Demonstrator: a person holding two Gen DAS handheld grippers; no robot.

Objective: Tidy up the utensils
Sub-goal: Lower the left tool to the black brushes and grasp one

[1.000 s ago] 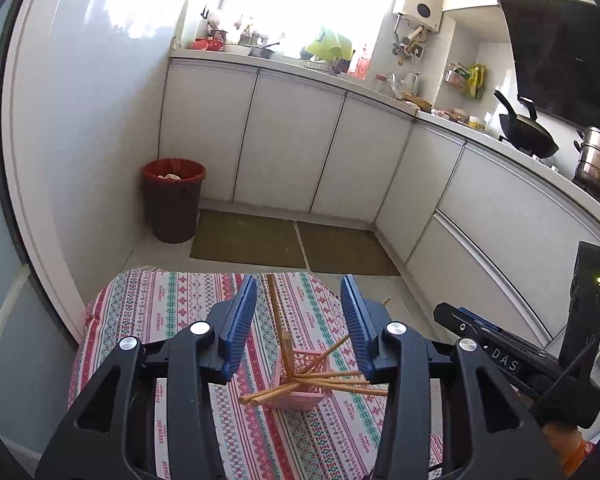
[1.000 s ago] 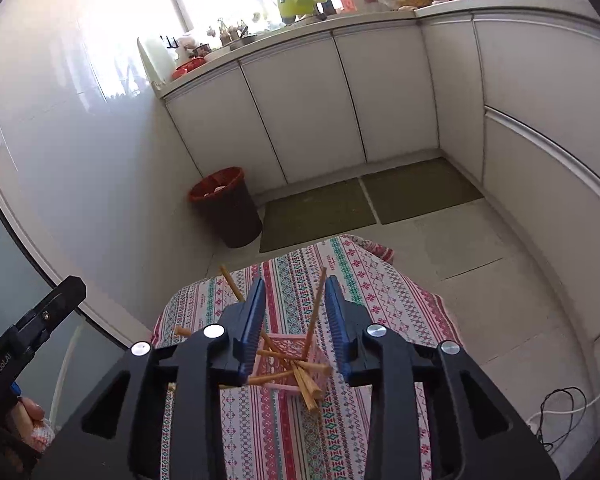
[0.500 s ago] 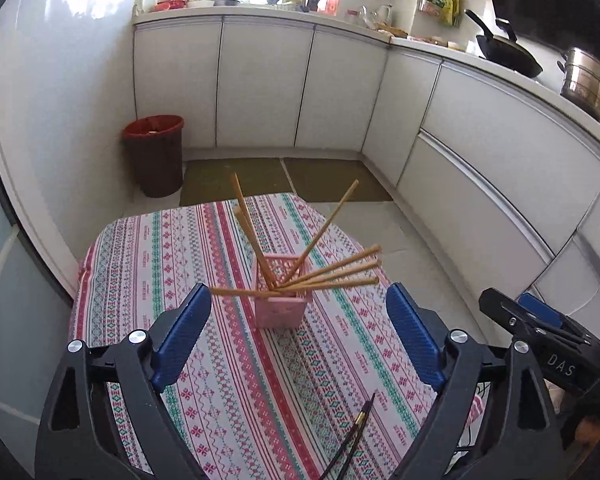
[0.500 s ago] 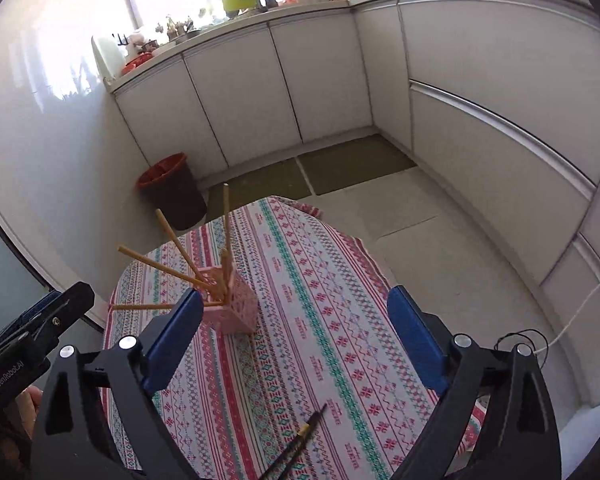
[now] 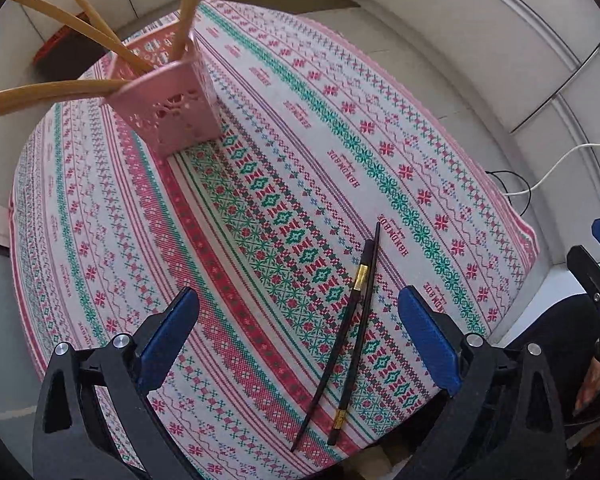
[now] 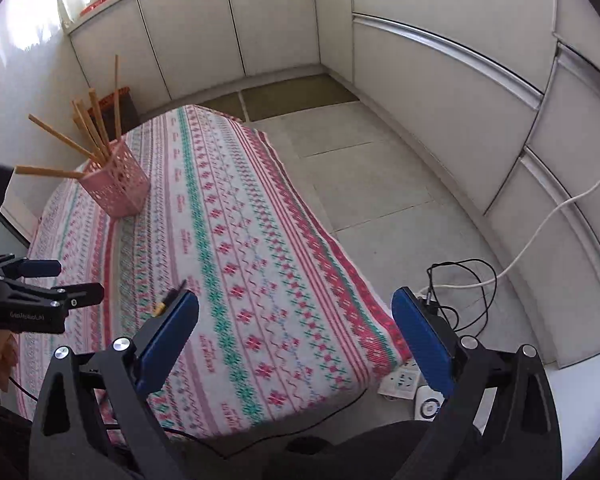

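A pair of black chopsticks [image 5: 353, 320] with gold bands lies on the patterned tablecloth [image 5: 260, 200] near its front edge. My left gripper [image 5: 298, 295] hovers just above them, pointing steeply down, its jaws opening with nothing between the pads. A pink basket holder [image 5: 172, 104] with several wooden chopsticks [image 5: 100, 28] stands at the far left of the table. In the right wrist view the holder [image 6: 116, 188] sits far left. My right gripper [image 6: 296, 296] is open and empty over the table's front right part. One black chopstick tip [image 6: 168, 300] shows beside its left finger.
The table's right edge drops to a tiled floor [image 6: 372, 168] with white cabinets [image 6: 440, 80] around. A power strip [image 6: 404, 380] and cables [image 6: 460, 280] lie on the floor by the front right corner. A red bin [image 6: 120, 108] stands behind the holder.
Both grippers have opened wide, drawn back from the pink holder and dropped toward the table's front. The left one has tilted down over the black chopsticks.
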